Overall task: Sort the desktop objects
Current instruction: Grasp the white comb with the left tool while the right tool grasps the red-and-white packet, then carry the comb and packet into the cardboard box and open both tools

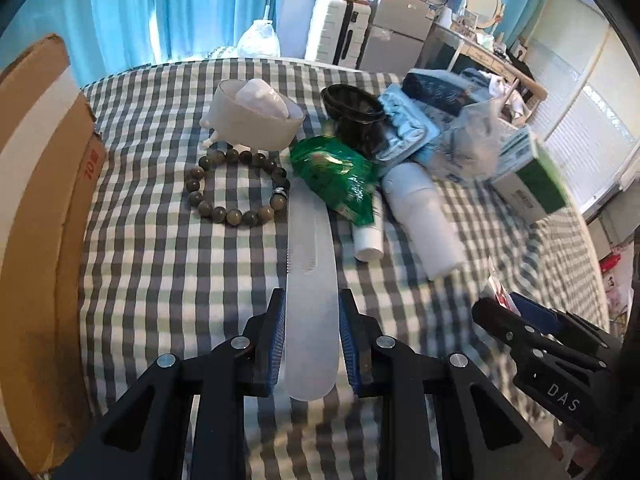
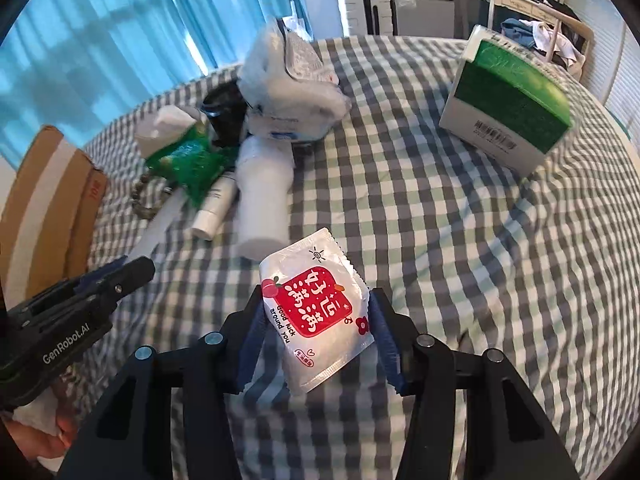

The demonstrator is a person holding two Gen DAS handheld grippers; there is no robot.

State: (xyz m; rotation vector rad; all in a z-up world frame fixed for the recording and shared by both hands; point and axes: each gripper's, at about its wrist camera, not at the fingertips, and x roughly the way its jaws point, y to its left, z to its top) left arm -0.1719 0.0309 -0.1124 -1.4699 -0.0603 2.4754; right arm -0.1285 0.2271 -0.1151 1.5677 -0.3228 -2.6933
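Frosted plastic comb (image 1: pixel 308 280), light, stiff and slick, is clamped by its handle in the left gripper (image 1: pixel 312 344). The right gripper (image 2: pixel 316 344) pinches a crinkly snack packet (image 2: pixel 318 312) above the checked cloth (image 2: pixel 440 240); grip both mid-body.

Frosted white comb (image 1: pixel 308 280) lies lengthwise, its far tip under the green snack bag (image 1: pixel 340 176). Red-and-white sachet (image 2: pixel 316 312) tilted, near the white cylinder (image 2: pixel 262 200); bead bracelet (image 1: pixel 236 184) left of the bag.
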